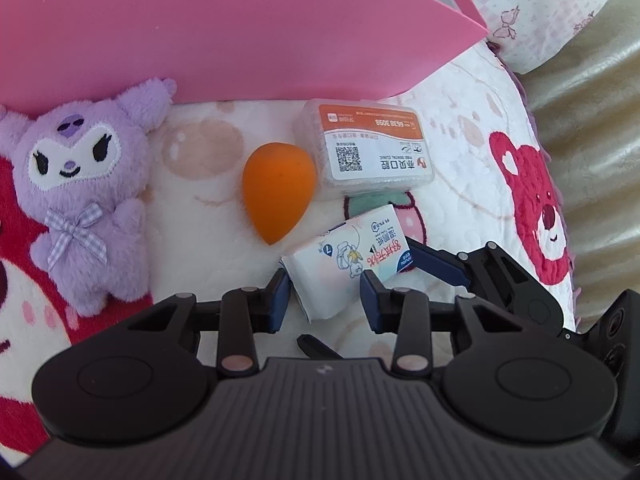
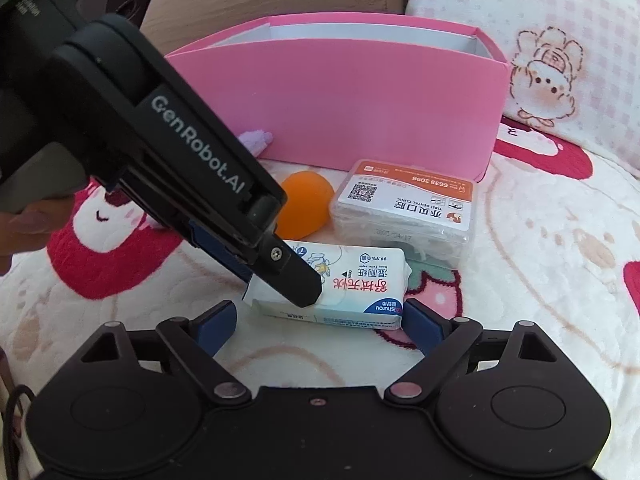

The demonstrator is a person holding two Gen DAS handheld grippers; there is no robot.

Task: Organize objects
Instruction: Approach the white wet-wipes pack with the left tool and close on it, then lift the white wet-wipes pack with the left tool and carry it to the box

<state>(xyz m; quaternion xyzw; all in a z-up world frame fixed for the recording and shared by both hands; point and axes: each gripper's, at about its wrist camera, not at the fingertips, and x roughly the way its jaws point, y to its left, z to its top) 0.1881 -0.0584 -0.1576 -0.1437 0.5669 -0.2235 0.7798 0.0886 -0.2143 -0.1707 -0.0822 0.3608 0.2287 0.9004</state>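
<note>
Two claws are closing in on one wet-wipe pack (image 1: 347, 264), which is lying on a cartoon-print blanket (image 1: 208, 148) in front of a pink box (image 1: 224, 32). The left claw (image 1: 325, 296) is sitting spread around the near end of the pack, its pads just beside it without clearly pressing. The right claw (image 2: 316, 316) is sitting released, one finger at each end of the pack. An orange makeup sponge (image 1: 278, 190) and a clear floss-pick box (image 1: 370, 148) are lying just beyond, and a purple plush toy (image 1: 80, 200) is resting to the left.
</note>
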